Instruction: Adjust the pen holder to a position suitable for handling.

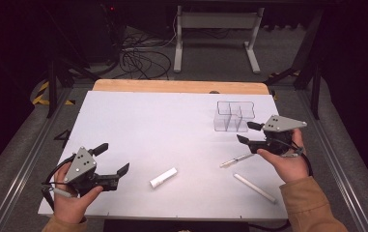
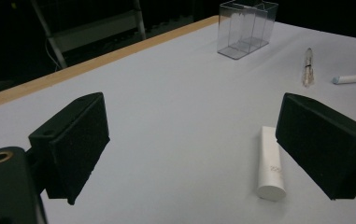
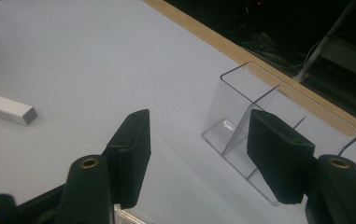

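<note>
Right gripper (image 1: 246,132) hangs with its jaws apart and nothing between them, just in front of the clear divided organizer (image 1: 233,116) at the far right of the white table (image 1: 138,121). Our left gripper (image 1: 110,158) also stands wide and empty near the front edge, the short white stick (image 1: 163,178) beside it. A clear pen (image 1: 236,159) lies just under our right hand (image 1: 288,162), and a long white stick (image 1: 254,188) lies nearer us. We judge the main risk is the organizer: it looks light, so a jaw brushing its wall could slide or tip it. The round pen could also roll away if we nudge it.
</note>
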`<state>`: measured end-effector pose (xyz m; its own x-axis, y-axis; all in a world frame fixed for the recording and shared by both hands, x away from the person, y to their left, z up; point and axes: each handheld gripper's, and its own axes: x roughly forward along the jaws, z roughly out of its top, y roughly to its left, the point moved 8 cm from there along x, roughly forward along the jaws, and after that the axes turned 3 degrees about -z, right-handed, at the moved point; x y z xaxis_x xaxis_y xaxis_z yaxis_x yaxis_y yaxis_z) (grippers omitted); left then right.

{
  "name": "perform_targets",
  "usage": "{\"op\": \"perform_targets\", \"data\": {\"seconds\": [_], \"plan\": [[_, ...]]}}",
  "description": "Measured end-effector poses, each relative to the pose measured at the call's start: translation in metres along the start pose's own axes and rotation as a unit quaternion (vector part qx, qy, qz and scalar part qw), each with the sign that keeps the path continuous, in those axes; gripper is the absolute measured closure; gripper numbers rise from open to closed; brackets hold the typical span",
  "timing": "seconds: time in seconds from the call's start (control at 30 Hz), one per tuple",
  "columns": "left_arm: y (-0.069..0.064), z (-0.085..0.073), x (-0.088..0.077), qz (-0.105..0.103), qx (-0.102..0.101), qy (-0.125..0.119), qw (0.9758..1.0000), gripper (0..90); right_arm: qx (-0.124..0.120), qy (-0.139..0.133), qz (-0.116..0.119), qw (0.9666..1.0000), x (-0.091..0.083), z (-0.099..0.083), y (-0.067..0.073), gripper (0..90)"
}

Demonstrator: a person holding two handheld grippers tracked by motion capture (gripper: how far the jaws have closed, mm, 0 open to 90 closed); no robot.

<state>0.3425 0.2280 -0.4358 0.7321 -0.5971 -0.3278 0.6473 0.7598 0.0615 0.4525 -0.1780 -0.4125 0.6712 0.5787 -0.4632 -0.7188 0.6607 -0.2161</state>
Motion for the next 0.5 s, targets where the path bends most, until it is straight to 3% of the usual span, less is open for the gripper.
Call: {"op": "perform_targets", "data": {"seconds": [0.5], "plan": [[0.0,-0.001,0.001,-0.002,-0.002,0.004,1.0,10.7,0.01,0.03,0.012,0.9994,0.019,0.007,-0.019,40.3]]}}
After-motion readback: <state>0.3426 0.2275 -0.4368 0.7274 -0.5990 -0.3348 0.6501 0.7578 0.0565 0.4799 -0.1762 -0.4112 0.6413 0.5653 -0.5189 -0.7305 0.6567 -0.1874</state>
